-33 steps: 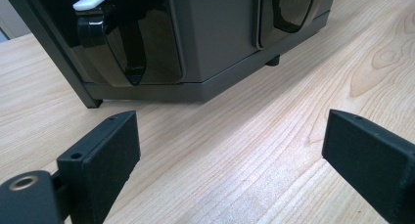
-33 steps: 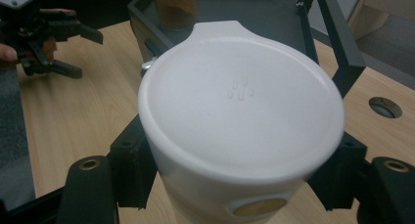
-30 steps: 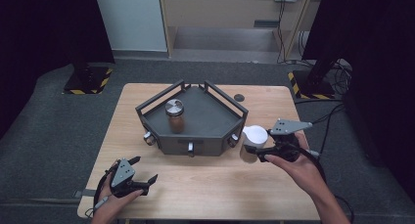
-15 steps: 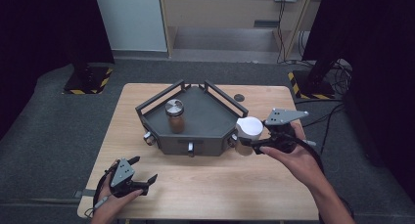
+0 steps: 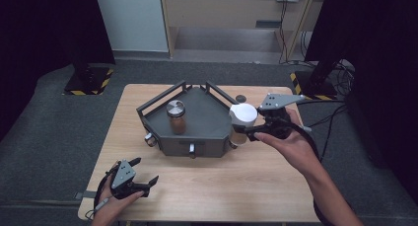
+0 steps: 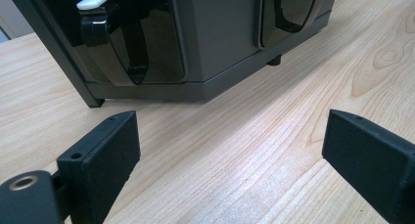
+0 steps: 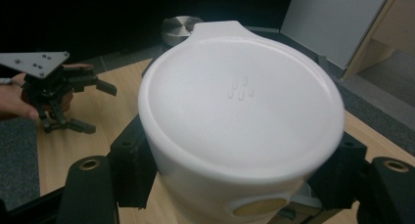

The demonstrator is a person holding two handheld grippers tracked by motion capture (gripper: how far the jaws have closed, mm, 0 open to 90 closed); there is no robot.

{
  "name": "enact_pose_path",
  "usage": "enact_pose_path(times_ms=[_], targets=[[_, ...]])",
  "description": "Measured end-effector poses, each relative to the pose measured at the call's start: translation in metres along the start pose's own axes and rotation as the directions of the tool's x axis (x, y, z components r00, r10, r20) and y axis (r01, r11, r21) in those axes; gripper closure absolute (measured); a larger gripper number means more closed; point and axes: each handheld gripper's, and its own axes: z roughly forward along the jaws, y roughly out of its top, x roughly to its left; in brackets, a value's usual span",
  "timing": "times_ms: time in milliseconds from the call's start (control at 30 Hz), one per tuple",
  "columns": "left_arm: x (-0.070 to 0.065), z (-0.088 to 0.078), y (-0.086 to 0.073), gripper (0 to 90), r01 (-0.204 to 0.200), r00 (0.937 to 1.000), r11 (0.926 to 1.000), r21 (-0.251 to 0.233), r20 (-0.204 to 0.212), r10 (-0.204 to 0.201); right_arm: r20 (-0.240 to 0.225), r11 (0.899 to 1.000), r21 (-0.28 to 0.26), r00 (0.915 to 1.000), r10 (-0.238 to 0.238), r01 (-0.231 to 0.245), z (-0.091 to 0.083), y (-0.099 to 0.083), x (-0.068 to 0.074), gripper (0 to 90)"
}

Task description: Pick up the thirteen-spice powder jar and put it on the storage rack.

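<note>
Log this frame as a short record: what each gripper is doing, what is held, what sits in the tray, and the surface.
right gripper: shut on the white-lidded jar, held at the tray's right edge
left gripper: open, nothing between its jaws, low at the table's near left
tray: dark grey, angular, mid-table
in tray: metal-lidded jar, upright
table: light wood

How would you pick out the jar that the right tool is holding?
Find the dark angular tray on the wooden table. At its right corner the right tool grips a jar. Its lid is white; the jar in the tray has a metal one.
</note>
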Motion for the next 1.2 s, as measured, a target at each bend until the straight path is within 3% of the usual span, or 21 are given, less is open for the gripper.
enact_pose_path(times_ms=[800,1200], targets=[[0.003,0.000,-0.001,6.1,-0.003,1.0000,1.0000,-0.002,0.003,0.003,0.027,1.000,0.020,0.9996,0.001,-0.002,0.071,0.019,-0.020,31.3],[0.004,-0.001,-0.003,6.1,-0.002,1.0000,1.0000,-0.002,0.001,0.002,0.017,0.999,0.046,0.9999,0.000,-0.001,0.099,0.015,-0.024,31.3]])
